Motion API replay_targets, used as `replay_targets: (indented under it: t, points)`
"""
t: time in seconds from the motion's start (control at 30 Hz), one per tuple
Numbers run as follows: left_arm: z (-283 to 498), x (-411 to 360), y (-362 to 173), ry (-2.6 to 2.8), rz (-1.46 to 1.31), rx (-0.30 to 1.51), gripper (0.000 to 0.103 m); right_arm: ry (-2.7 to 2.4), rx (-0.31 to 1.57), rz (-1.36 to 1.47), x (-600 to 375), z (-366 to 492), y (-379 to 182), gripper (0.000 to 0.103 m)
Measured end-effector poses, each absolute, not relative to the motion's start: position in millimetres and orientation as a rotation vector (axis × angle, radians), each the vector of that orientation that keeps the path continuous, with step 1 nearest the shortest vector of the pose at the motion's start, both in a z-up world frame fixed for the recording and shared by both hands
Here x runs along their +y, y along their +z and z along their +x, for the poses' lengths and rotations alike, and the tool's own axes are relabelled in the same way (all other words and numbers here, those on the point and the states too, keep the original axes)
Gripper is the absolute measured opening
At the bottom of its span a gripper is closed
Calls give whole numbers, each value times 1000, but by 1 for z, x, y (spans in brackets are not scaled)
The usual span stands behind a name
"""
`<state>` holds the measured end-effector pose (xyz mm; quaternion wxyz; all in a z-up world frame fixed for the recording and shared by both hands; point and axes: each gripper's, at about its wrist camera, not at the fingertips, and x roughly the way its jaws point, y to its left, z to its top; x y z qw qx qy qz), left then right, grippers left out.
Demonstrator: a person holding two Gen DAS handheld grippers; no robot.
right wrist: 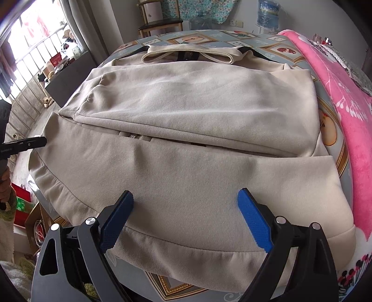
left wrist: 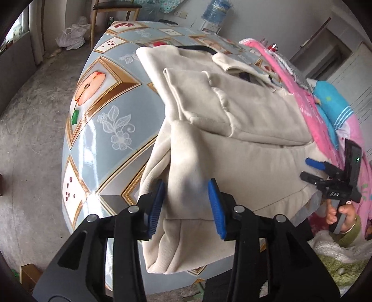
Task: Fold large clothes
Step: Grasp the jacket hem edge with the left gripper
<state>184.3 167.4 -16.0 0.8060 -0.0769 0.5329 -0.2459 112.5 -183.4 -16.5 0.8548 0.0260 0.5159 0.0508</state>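
A cream sweatshirt (right wrist: 186,104) lies spread on the table, its upper part folded over the body and its hem toward me. In the left wrist view a folded sleeve (left wrist: 186,167) hangs over the table's near edge. My left gripper (left wrist: 187,204) straddles that sleeve, and the blue pads stand slightly apart from the cloth, so it is open. My right gripper (right wrist: 186,220) is wide open just above the hem (right wrist: 186,257), touching nothing. It also shows at the right of the left wrist view, right gripper (left wrist: 312,169), held by a hand (left wrist: 344,213).
A glossy blue tablecloth (left wrist: 104,120) with fruit pictures covers the table. A pink blanket (right wrist: 344,97) lies along its right side. A chair (right wrist: 160,23) and a water bottle (right wrist: 267,11) stand behind. A box (left wrist: 28,276) sits on the concrete floor.
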Motion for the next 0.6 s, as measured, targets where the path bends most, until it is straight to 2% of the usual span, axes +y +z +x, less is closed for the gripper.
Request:
replay_targets:
  t: [0.3,0.47,0.6]
  points:
    - [201,175,-25,-552,-281,1162,37,104,1087,47,-183,113,-17,89]
    - [196,175,-11,-665,-349,1073,37,102,1088,43,-183,113,-17,89]
    - [207,168,-23,-636,-340,1126,37,99,1087,33,-182,114,-18,89]
